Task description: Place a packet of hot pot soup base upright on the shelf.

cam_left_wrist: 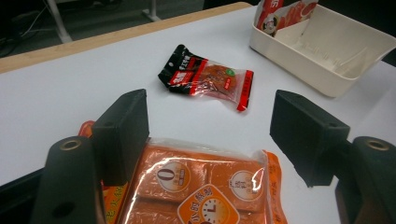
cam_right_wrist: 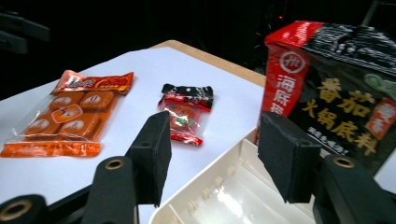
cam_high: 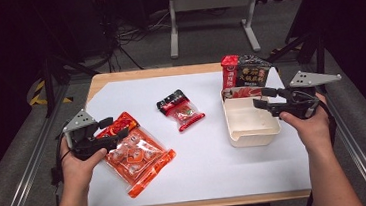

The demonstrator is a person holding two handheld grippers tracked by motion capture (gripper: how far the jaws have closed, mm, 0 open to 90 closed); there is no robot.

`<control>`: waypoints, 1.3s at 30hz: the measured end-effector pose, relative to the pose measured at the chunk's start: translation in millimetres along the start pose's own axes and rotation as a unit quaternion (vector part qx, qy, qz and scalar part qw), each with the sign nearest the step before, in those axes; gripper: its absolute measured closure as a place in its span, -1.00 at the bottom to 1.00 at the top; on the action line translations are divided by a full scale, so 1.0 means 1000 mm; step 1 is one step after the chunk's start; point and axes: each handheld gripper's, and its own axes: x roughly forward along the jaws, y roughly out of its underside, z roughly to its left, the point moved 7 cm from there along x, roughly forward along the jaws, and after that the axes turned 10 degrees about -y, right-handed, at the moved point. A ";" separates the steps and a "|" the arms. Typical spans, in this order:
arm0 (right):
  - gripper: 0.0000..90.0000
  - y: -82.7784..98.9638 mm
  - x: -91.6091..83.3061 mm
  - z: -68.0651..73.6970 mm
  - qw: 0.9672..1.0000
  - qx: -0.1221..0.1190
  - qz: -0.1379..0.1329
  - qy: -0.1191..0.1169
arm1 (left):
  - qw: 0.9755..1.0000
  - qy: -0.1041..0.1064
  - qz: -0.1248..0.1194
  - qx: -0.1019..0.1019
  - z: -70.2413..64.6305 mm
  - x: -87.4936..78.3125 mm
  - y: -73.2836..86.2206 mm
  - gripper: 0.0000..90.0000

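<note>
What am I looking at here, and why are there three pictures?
A person sits at a white table with a hand-held gripper in each hand: a black tool with two jaws. The high view is taken from above. Each of the other two comes from a camera riding on one gripper, looking out between its jaws.

The left gripper hovers with open jaws over a large orange packet. The right gripper is above a cream tray, open and holding nothing. A small red packet lies mid-table. A dark packet stands beyond the tray, and another red one leans inside it.
</note>
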 end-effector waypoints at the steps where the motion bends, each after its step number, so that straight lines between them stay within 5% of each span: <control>1: 0.00 0.000 0.001 0.002 1.000 -0.003 0.000 -0.003 | 1.000 -0.003 0.001 0.001 0.002 0.000 0.001 -0.36; 10: -0.03 0.008 0.015 0.010 1.000 -0.011 0.010 -0.018 | 0.999 -0.037 -0.002 -0.024 0.023 -0.007 0.003 -0.37; 18: -0.04 0.011 0.021 0.018 0.999 -0.023 0.008 -0.026 | 0.996 -0.090 0.004 -0.020 0.049 -0.002 0.013 -0.38; 26: -0.06 0.012 0.025 0.018 0.999 -0.032 0.006 -0.028 | 0.993 -0.114 -0.006 -0.035 0.066 0.005 0.025 -0.32; 35: -0.06 0.014 0.031 0.018 0.999 -0.032 0.010 -0.035 | 0.989 -0.131 0.031 -0.066 0.088 0.017 0.049 -0.34; 39: -0.07 0.014 0.033 0.019 0.999 -0.034 0.012 -0.038 | 0.987 -0.135 0.020 -0.084 0.097 0.018 0.055 -0.34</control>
